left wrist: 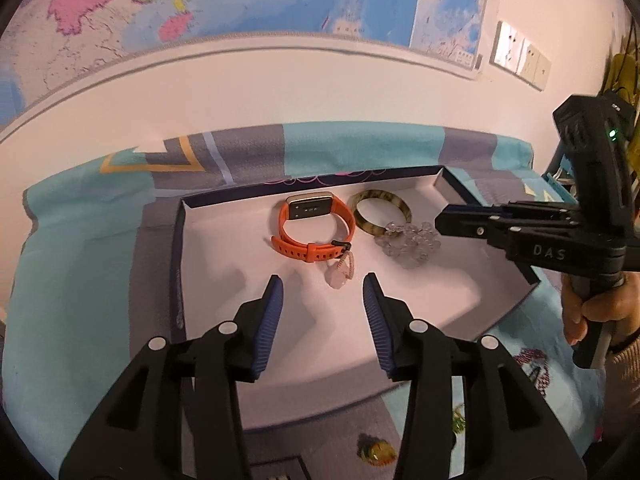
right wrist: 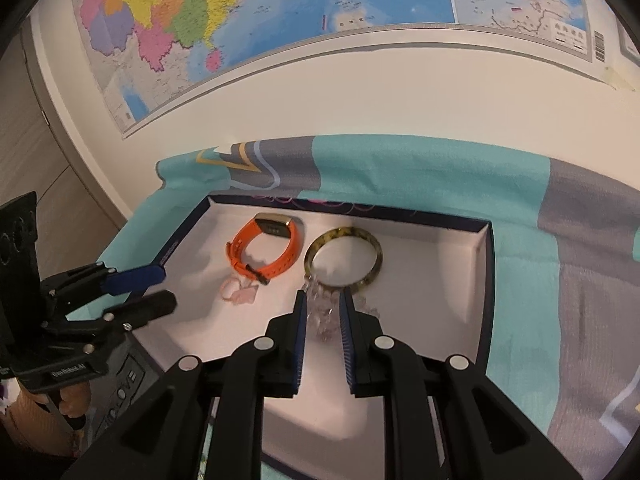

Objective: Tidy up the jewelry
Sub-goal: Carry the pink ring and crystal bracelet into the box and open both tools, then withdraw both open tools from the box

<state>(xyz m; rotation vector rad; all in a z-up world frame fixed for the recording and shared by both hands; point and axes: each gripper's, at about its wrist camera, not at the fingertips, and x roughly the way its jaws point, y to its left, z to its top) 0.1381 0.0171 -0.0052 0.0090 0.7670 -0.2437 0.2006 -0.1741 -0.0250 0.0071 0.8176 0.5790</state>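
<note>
The left gripper (left wrist: pixel 323 280) hangs with its blue-padded fingers spread wide and nothing between them, just over the near part of the white tray (left wrist: pixel 224 280). A small pale pink charm (left wrist: pixel 342 274) lies on the tray floor a little ahead of the gap between those fingers, not touched by either one.

The right gripper (right wrist: pixel 323 298) has its fingers drawn in to a narrow gap around the clear bead bracelet (right wrist: pixel 326 316). The beads fill the space between the pads, though from the right wrist view it is hard to say whether the pads actually press on them or only flank them. In the left wrist view the same gripper (left wrist: pixel 440 224) reaches in from the tray's right side, its tip at the bead cluster (left wrist: pixel 408 242).

Inside the tray, the bead bracelet lies against the near edge of a mottled green-brown bangle (right wrist: pixel 344 258), which lies flat toward the far wall. Beside the bangle, nearer the tray's middle, sits an orange smartwatch (right wrist: pixel 268 250), its strap closed in a loop and its gold-edged face turned toward the far wall. The pink charm (right wrist: pixel 240 292) rests just in front of the watch's buckle.

The tray has dark blue walls and sits on a teal and grey patterned cloth (right wrist: pixel 520 240). Beyond the tray's far wall, a large coloured map (right wrist: pixel 280 12) hangs on the white wall.
</note>
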